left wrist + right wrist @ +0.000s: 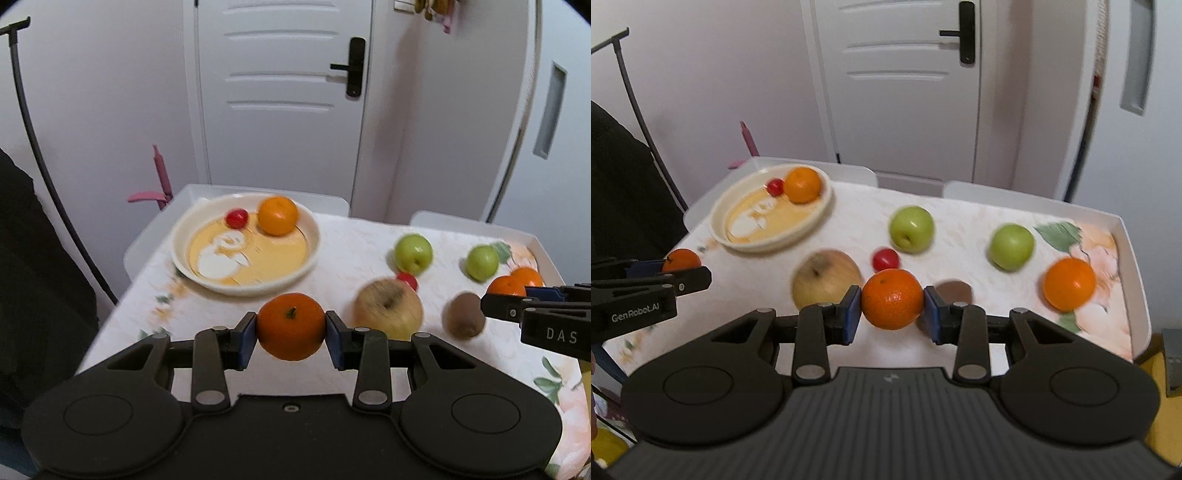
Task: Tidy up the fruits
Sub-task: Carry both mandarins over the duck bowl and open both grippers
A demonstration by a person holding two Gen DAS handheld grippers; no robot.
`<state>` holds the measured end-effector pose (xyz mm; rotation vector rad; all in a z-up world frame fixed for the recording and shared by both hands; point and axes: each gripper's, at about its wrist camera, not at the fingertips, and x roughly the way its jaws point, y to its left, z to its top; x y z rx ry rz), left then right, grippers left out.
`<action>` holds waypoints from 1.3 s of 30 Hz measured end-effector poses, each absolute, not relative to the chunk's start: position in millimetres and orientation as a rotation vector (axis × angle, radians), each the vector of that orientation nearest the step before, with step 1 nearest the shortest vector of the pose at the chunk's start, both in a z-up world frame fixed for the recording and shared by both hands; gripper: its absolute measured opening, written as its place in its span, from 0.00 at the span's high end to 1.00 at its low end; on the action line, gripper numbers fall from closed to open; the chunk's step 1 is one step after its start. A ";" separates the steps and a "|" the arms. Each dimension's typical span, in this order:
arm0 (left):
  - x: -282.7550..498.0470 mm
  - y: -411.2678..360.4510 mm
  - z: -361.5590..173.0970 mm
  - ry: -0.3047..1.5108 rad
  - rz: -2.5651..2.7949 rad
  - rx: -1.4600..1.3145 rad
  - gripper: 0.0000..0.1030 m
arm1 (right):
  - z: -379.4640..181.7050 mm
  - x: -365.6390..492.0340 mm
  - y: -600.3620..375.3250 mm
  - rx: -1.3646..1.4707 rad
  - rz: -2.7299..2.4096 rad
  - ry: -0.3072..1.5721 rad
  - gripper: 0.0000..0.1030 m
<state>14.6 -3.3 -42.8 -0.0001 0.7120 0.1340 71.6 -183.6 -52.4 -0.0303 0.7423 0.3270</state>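
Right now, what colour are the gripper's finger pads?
Blue pads, clearest in the right wrist view.

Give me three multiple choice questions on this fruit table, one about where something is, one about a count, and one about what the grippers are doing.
1. Where is the plate on the table, seen from the right wrist camera?
A. far left
B. far right
C. near edge, centre

2. How many green apples lie on the tablecloth?
A. one
B. two
C. four

3. What state are the two grippers in?
A. both open and empty
B. only the left holds fruit
C. each is shut on an orange

Answers:
1. A, the plate sits at the far left, with an orange and a small red fruit in it.
2. B, one green apple lies mid-table and the other green apple to its right.
3. C, the left gripper clamps the left orange and the right gripper clamps the right orange.
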 end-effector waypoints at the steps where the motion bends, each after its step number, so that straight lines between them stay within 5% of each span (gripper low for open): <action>1: 16.3 1.2 -39.4 0.709 0.136 0.002 0.59 | -49.2 73.3 -177.7 -0.030 0.332 0.740 0.51; 19: 102.2 95.8 -8.5 0.713 0.080 0.020 0.59 | -26.5 144.0 -73.1 -0.014 0.326 0.751 0.51; 39: 213.6 133.0 -88.5 0.820 -0.074 0.179 0.58 | -74.6 209.5 -14.6 -0.001 0.187 0.864 0.51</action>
